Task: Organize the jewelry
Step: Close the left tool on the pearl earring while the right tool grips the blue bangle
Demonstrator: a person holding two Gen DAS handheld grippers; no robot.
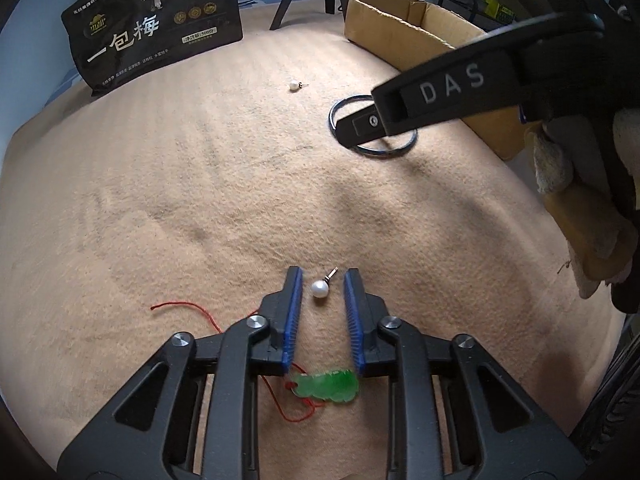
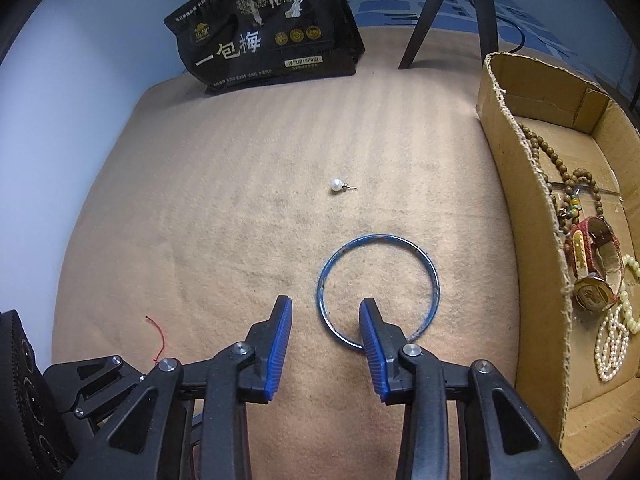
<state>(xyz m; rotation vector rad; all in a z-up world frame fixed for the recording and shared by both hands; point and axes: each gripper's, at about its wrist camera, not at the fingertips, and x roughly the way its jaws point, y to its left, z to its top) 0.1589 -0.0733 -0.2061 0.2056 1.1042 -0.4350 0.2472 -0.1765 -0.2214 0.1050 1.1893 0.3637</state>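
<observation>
**Both grippers lined up on loose pieces, nothing gripped**

A small white pearl stud earring [image 1: 320, 289] is seen on the tan felt table cover [image 1: 180, 208], between the blue-padded fingers of the left gripper [image 1: 322, 280]. The jaws are spread a little wider than the pearl, with no contact visible; a pinch looks set up, not made. The stud post points away toward the upper right, so the pads would likely close on the round bead itself, which may roll.

Under the left gripper body, a green carved jade pendant [image 1: 326, 386] on a thin red cord [image 1: 188, 308] is left lying.

A thin blue metal bangle [image 2: 378, 290] is straddled by the right gripper [image 2: 326, 306]: the right finger sits over the ring's near rim, the left finger outside it. Jaws are wide apart, nothing held. That placement suits gripping one side of the rim.

A second white pearl stud earring [image 2: 337, 185] lies farther out, well apart.

The open brown cardboard box [image 2: 520, 184] at the right holds wooden beads, a red-strapped watch and pearl strands, so it is judged the collection point.

A black printed snack bag [image 2: 264, 32] stands at the back.
</observation>
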